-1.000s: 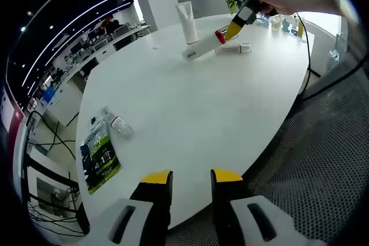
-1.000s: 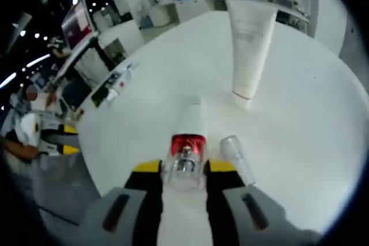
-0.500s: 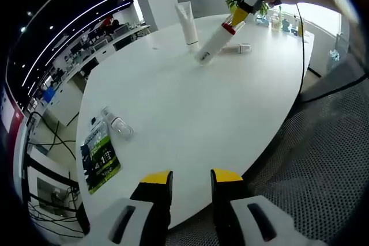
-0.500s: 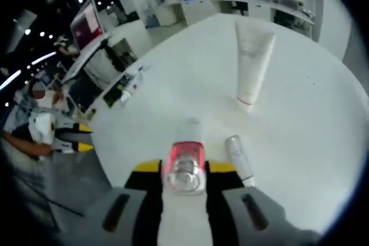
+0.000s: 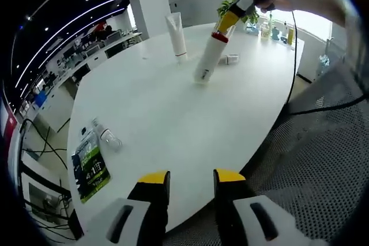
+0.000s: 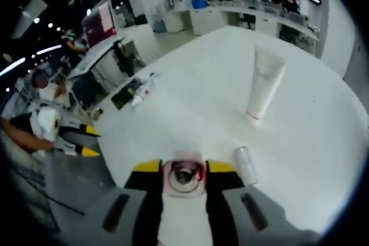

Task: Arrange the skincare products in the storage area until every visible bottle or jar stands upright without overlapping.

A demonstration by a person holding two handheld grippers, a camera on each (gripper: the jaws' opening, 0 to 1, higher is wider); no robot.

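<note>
A tall white bottle with a red collar [image 5: 209, 56] leans nearly upright on the white table [image 5: 173, 119], its base touching the top. My right gripper [image 5: 226, 22] is shut on its top end; in the right gripper view the red collar [image 6: 183, 175] sits between the jaws of my right gripper [image 6: 183, 168]. A white tube [image 5: 176, 36] [image 6: 263, 89] stands on its cap farther back. A small silver bottle [image 5: 231, 59] [image 6: 246, 165] lies flat beside the held one. A clear bottle [image 5: 105, 136] lies at the table's left. My left gripper [image 5: 187, 178] hovers open over the near edge.
A green and black packet [image 5: 89, 164] lies by the clear bottle; both show small in the right gripper view [image 6: 138, 90]. Small bottles and a plant [image 5: 271, 26] stand at the table's far end. A cable [image 5: 314, 93] runs off the right edge over grey carpet.
My right gripper has lifted the red-collared bottle's top, tipping it from lying flat to nearly upright. The left gripper view has shifted slightly.
</note>
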